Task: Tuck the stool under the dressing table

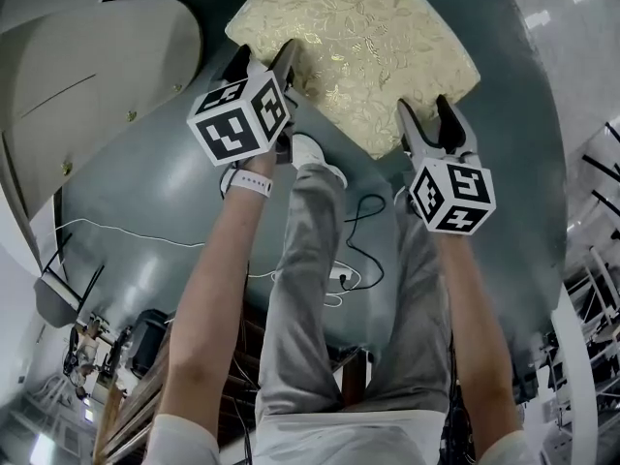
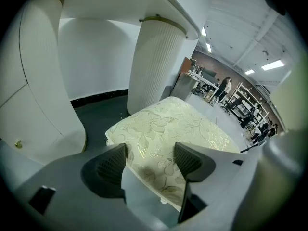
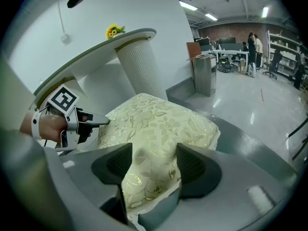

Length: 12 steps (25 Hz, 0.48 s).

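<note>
The stool (image 1: 358, 37) has a cream and gold floral cushion and stands on the dark floor just right of the white dressing table (image 1: 97, 76). My left gripper (image 1: 262, 61) is at the cushion's near left edge, its jaws apart on either side of that edge (image 2: 150, 155). At the near right corner my right gripper (image 1: 429, 124) is open too, with the cushion corner (image 3: 144, 177) showing between its jaws (image 3: 153, 160). The table's fluted leg (image 2: 156, 61) rises directly behind the stool (image 2: 178, 124).
A white shoe (image 1: 315, 153) and grey trouser legs stand right behind the stool. Cables (image 1: 354, 231) trail over the dark floor. A yellow flower (image 3: 114, 31) sits on the table top. People and desks (image 3: 252, 42) are far off across the room.
</note>
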Each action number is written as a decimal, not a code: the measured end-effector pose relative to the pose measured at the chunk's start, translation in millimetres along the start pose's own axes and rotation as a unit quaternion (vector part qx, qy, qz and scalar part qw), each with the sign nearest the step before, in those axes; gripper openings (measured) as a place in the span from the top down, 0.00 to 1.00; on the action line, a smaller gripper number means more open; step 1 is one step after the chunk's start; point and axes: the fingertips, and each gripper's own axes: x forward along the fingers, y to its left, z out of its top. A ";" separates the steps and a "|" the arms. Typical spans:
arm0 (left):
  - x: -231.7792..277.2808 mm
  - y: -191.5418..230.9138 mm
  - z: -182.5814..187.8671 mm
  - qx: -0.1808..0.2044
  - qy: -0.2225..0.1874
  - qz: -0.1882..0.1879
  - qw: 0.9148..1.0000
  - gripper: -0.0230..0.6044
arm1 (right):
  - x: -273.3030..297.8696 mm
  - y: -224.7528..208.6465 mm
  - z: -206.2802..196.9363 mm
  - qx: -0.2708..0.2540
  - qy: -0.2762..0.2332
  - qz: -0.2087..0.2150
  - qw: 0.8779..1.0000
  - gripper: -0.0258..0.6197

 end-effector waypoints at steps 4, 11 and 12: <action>0.8 -1.1 0.1 0.003 -0.007 0.003 1.000 0.45 | -0.5 -0.9 -1.5 0.005 -0.010 0.005 1.000 0.50; 11.2 13.4 21.3 0.019 -0.017 -0.001 1.000 0.45 | 15.0 13.5 5.3 0.001 -0.019 0.005 1.000 0.50; 12.4 19.1 28.6 0.019 -0.019 -0.002 1.000 0.44 | 20.7 18.7 10.8 0.001 -0.022 0.004 1.000 0.50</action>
